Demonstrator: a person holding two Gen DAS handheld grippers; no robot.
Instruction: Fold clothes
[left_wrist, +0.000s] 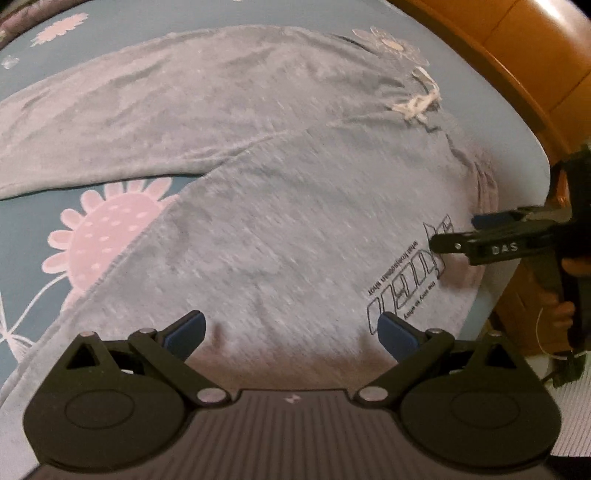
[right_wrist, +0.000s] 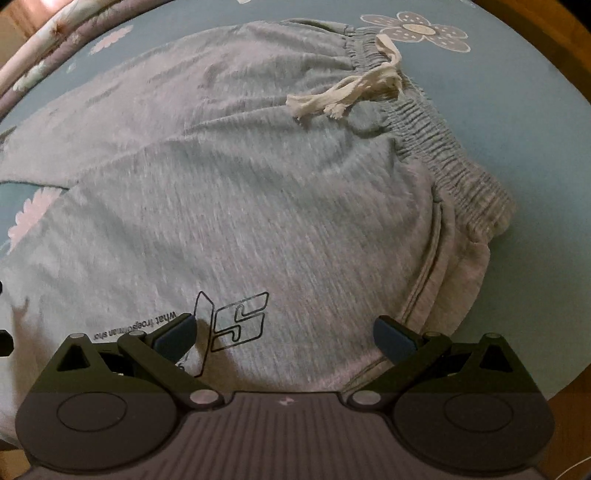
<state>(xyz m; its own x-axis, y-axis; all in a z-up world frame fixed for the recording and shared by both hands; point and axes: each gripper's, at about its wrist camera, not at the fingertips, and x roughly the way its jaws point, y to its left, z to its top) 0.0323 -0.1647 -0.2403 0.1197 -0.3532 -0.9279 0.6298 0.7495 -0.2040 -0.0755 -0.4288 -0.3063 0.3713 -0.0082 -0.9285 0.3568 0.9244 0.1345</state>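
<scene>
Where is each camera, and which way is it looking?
Left wrist: sits on the left gripper, looks over the grey pants; the right gripper and a hand show at right.
Right wrist: sits on the right gripper, looks at the waistband and drawstring.
Both share the pants' printed logo and the flowered sheet.

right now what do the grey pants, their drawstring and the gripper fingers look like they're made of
Grey pants: soft heathered jersey knit, likely cotton blend; fine streaky flecks, matte, gathered elastic waistband.
Drawstring: off-white woven cotton-like cord, frayed ends.
Right gripper and left gripper: matte black, probably plastic arms; fingers carry blue pads, maybe rubber.
</scene>
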